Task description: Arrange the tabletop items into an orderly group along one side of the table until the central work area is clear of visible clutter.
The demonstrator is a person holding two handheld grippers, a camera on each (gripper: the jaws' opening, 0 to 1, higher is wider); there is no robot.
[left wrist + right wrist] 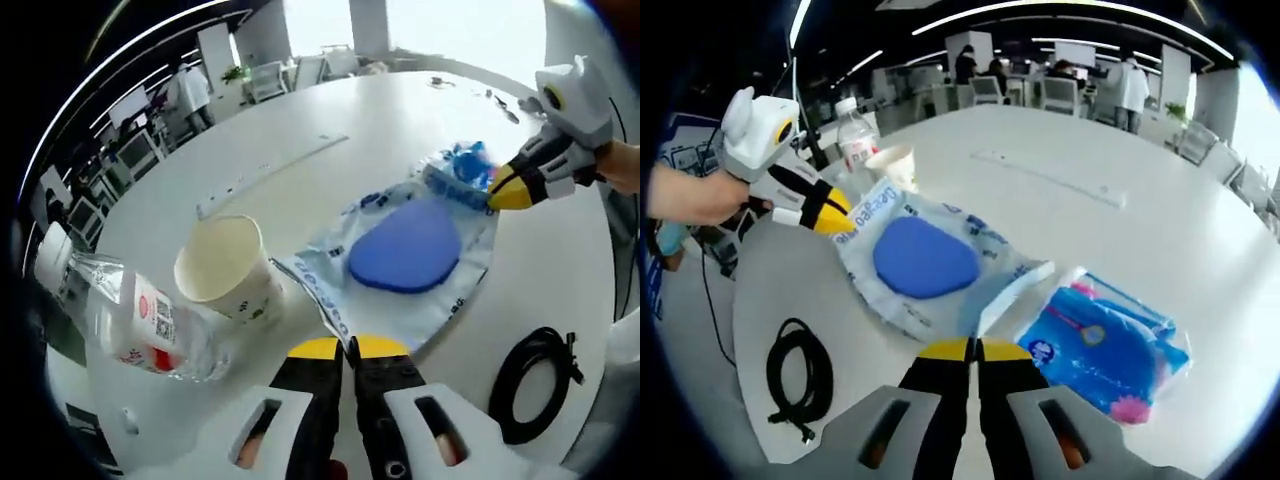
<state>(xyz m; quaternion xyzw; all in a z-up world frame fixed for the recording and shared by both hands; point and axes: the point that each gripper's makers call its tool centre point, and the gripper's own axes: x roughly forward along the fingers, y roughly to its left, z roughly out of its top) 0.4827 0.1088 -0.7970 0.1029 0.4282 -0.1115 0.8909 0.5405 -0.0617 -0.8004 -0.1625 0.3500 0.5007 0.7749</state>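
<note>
While both my grippers meet over the round white bench (pixel 400 120), the wet-wipe pack (pixel 405 250) with its big blue lid lies flat between them. In the left gripper view, my left gripper (pixel 347 350) has its yellow-tipped fingers (pixel 314 349) pressed together right at the near corner of that pack's wrapper; whether they pinch the film I cannot tell, the edge is so thin there. Just to the left stands a paper cup (pixel 228 268), upright and open, and beside it a clear plastic bottle (pixel 135 325) lies on its side with a red and white label. A coiled black cable (pixel 538 380) sits on the bench to the right, apart from the pack. At the far side of the pack my right gripper (pixel 512 192) comes in, its yellow tips against the pack's edge, with a blue tissue packet (pixel 466 160) just behind it.

In the right gripper view, my right gripper (pixel 976 350) also has its fingers (pixel 1006 351) closed together, touching the wrapper's near edge. The blue tissue packet (pixel 1105 345) lies just to the right of them. Across the pack, my left gripper (pixel 830 215) rests its tips on the opposite corner, held by a hand (pixel 695 195). The black cable (pixel 798 378) lies to the left, and the cup (pixel 892 165) and bottle (pixel 854 140) sit beyond.
</note>
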